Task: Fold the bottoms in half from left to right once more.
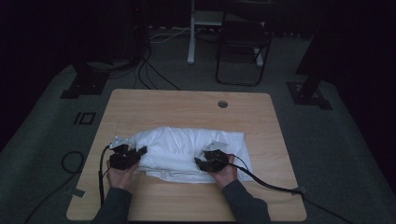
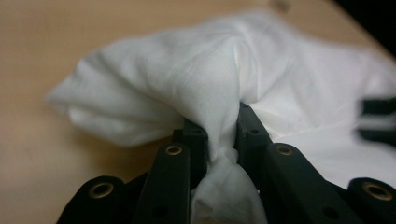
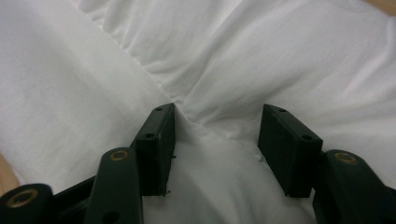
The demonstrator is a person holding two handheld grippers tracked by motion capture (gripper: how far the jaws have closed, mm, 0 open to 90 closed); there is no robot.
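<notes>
A crumpled white cloth (image 1: pixel 187 142) lies across the middle of the wooden table (image 1: pixel 187 109). At the cloth's left end, my left gripper (image 1: pixel 140 152) is shut on a bunched fold. In the left gripper view the fold (image 2: pixel 163 84) is pinched between the black jaws of that gripper (image 2: pixel 223 135) and is lifted a little off the wood. My right gripper (image 1: pixel 200 162) rests on the cloth's near right part. In the right gripper view the cloth (image 3: pixel 280 56) bulges up between the jaws of the right gripper (image 3: pixel 217 135), which stand apart and open.
A round cable hole (image 1: pixel 222 104) sits near the table's far edge. A black cable (image 1: pixel 275 184) trails from the right gripper across the table's right front. Behind the table, a dark folding chair (image 1: pixel 243 44) and several cables (image 1: pixel 149 74) stand on the grey floor.
</notes>
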